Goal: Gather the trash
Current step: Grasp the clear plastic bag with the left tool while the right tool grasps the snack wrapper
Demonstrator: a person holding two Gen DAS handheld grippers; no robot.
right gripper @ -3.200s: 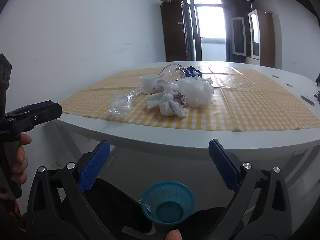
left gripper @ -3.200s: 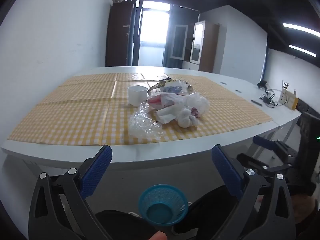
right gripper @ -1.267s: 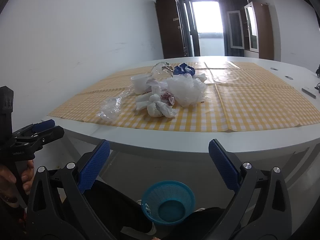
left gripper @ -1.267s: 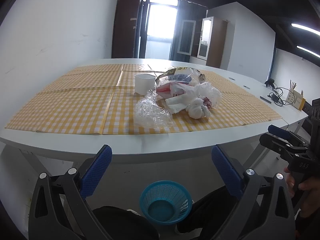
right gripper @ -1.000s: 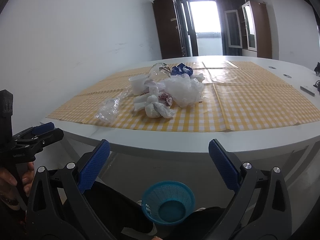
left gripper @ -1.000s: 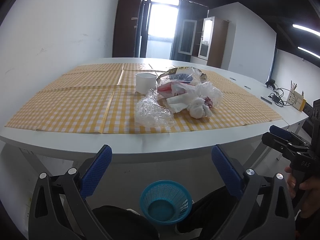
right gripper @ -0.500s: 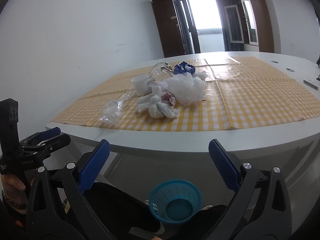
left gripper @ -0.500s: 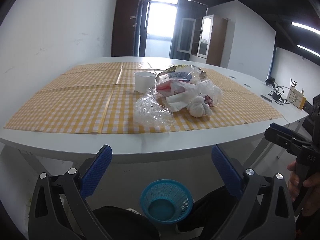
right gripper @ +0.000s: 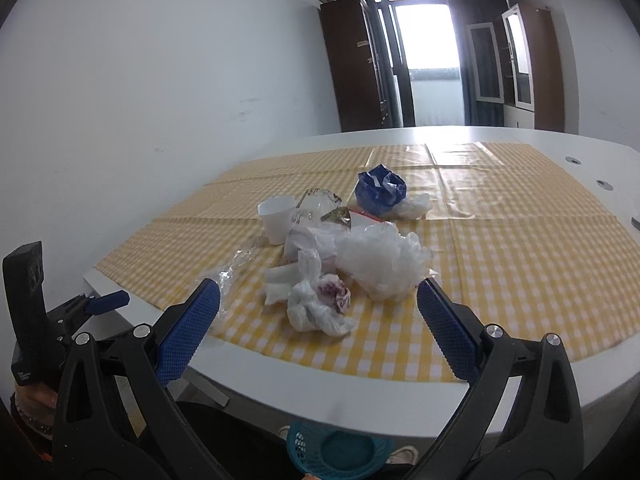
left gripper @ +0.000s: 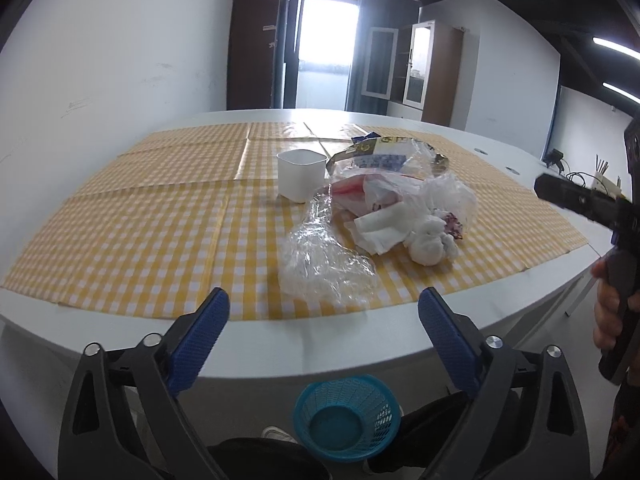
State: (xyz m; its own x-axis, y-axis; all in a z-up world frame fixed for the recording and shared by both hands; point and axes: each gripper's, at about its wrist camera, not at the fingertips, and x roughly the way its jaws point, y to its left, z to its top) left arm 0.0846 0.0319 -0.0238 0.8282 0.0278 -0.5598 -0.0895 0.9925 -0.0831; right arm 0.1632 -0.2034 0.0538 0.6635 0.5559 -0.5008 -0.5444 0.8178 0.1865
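Trash sits in a loose heap on the checked cloth (left gripper: 120, 216), near the table's (left gripper: 280, 356) front edge; nothing has gone into the bin (left gripper: 347, 418) on the floor below yet.

Left gripper (left gripper: 324, 336) hangs short of the edge, jaws wide and just beginning to close, with nothing between the pads. Right gripper (right gripper: 316, 320) is also wide open and empty, framing the knotted tissue wad (right gripper: 320, 304) from short of it.

In the left view, the clear film (left gripper: 320, 264) lies at about 12 o'clock from the jaws, the nearest piece. Its long axis runs from 6 towards 12 o'clock, narrowing to a twisted neck that points away towards the cup (left gripper: 301, 176). The cup stands upright, mouth up. The foil snack bag (left gripper: 384, 156) lies behind the heap, its long side running roughly 9 to 3.

To do the pick well, I would take the near pieces first. Bring the left jaws over the film's bulky near end and bite across the long axis, where the crumple gives bulk; thin film can slip from a shallow pinch. The wad likely suits the right gripper: grip its knot, lift clear so that neighbours do not drag, then carry it to the bin.
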